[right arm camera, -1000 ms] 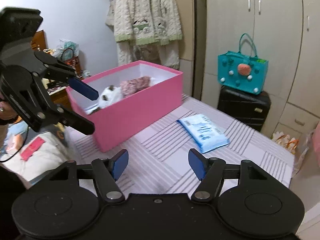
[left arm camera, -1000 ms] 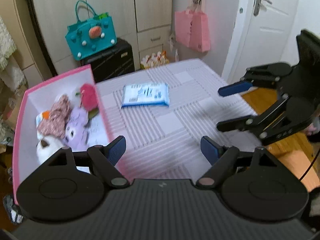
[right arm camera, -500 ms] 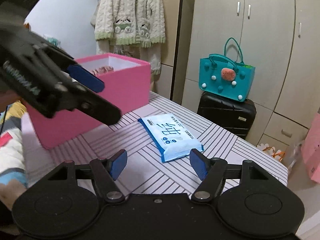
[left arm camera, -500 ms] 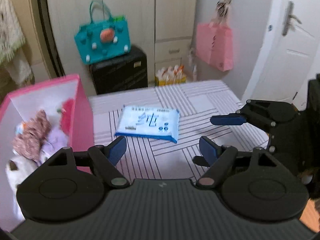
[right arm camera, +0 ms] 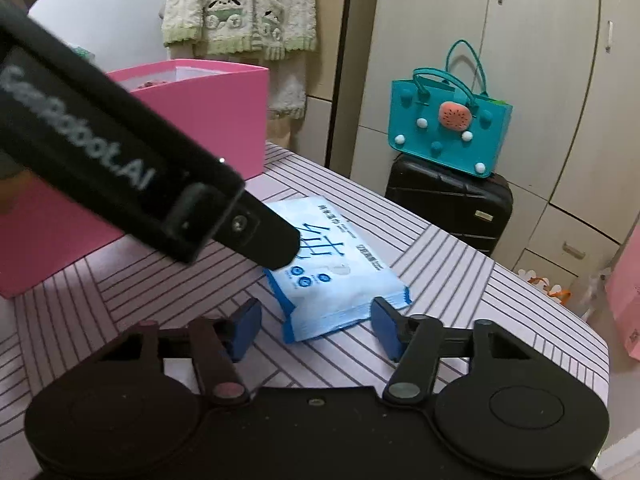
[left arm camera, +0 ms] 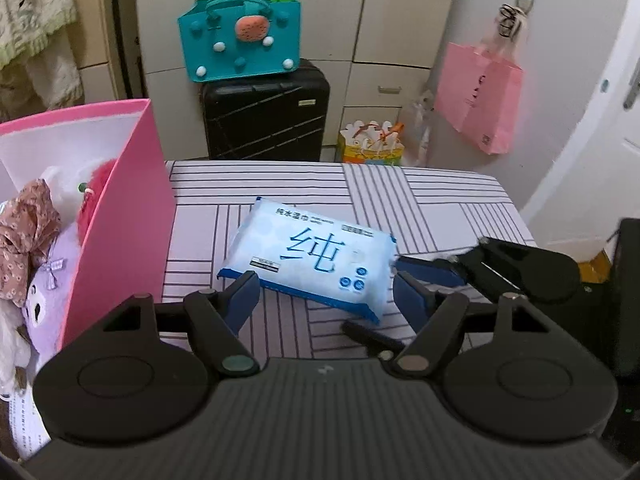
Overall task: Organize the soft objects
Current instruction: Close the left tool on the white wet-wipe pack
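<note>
The left gripper point(left arm camera: 324, 296) is hanging right over the near long edge of the wet wipes pack point(left arm camera: 316, 262), jaws apart but closing in, with the pack sitting ahead of and between the blue pads and nothing pressing on it yet. The right gripper point(right arm camera: 316, 322) is doing the same thing from the pack's short end: jaws spread, narrowing, the crimped end of the pack lying between the pads but not pinched as far as I can tell. So the pack is lying flat on the striped tablecloth point(left arm camera: 420, 200), just beside the pink box point(left arm camera: 128, 216), which is off to the left gripper's left. What's bugging me is that both grippers are crowding one small squishy pack. The left one's finger is crossing right over the pack in the right wrist view, so they could knock into each other as they close. The wrapper also looks slick and floppy, so I'm guessing a pinch on just the crimped seal could slip or let the pack sag and drop short of the box. The left wrist view is showing the inside of the box, with plush toys point(left arm camera: 48, 264) already piled in, so room is looking tight on that side. The right wrist view is only catching the box's outer wall and rim, but it's giving the better look at how close the left finger is sitting above the pack.
</note>
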Demonstrator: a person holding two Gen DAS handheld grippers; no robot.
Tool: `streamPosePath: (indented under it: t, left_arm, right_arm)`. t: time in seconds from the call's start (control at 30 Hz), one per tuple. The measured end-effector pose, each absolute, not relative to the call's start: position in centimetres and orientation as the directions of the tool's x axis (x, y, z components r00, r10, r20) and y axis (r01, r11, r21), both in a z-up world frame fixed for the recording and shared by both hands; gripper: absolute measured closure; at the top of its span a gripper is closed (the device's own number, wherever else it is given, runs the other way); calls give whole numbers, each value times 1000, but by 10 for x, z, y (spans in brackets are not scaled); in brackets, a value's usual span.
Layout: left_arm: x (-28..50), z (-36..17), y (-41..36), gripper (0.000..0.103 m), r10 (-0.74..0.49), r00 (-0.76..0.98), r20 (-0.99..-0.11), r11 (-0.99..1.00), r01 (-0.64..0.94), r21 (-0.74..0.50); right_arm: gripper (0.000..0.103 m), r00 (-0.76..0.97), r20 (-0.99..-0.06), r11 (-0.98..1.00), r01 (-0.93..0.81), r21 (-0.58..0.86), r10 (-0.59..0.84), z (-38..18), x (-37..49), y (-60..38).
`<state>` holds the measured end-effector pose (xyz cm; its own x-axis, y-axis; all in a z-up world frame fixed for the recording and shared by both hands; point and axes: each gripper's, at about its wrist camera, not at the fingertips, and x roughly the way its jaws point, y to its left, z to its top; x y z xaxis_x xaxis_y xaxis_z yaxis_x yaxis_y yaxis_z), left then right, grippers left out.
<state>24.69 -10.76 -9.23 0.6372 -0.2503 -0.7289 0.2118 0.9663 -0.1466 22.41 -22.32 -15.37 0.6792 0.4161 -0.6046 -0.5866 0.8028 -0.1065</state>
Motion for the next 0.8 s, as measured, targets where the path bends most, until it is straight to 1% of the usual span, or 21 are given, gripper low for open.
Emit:
streamPosePath:
  t: [0.13, 0.37, 0.43, 0.57, 0.63, 0.73, 0.8]
  left_arm:
    - [254, -98, -109, 30, -225, 652, -724, 973, 192, -129]
    - [263, -106, -107, 30, -204, 659, -724, 979, 149, -140]
    - [266, -108, -106, 30, -198, 666, -720, 980, 130, -149]
    - [277, -116, -102, 30, -166, 671, -723, 984, 67, -163]
    - [284, -121, -101, 30, -153, 655, -740, 987, 57, -153]
    - [288, -126, -99, 30, -144, 657, -740, 987, 38, -159]
    - [289, -131, -98, 30, -152, 638, -755, 984, 24, -178]
  right_arm:
    - [41, 692, -601, 818, -565, -106, 400, -152, 229, -235]
    - [42, 724, -599, 867, -489, -98, 341, -148, 243, -265]
    - [42, 710, -607, 865, -497, -71, 358, -147, 246, -270]
    - [42, 641, -625, 831, -556, 21, 445, -149, 254, -268]
    - [42, 647, -623, 825, -565, -4, 440, -154, 255, -262]
    - [41, 653, -611, 815, -580, -24, 447, -160, 259, -258]
    - [37, 646, -604, 805, -593, -14, 466, -161, 261, -258]
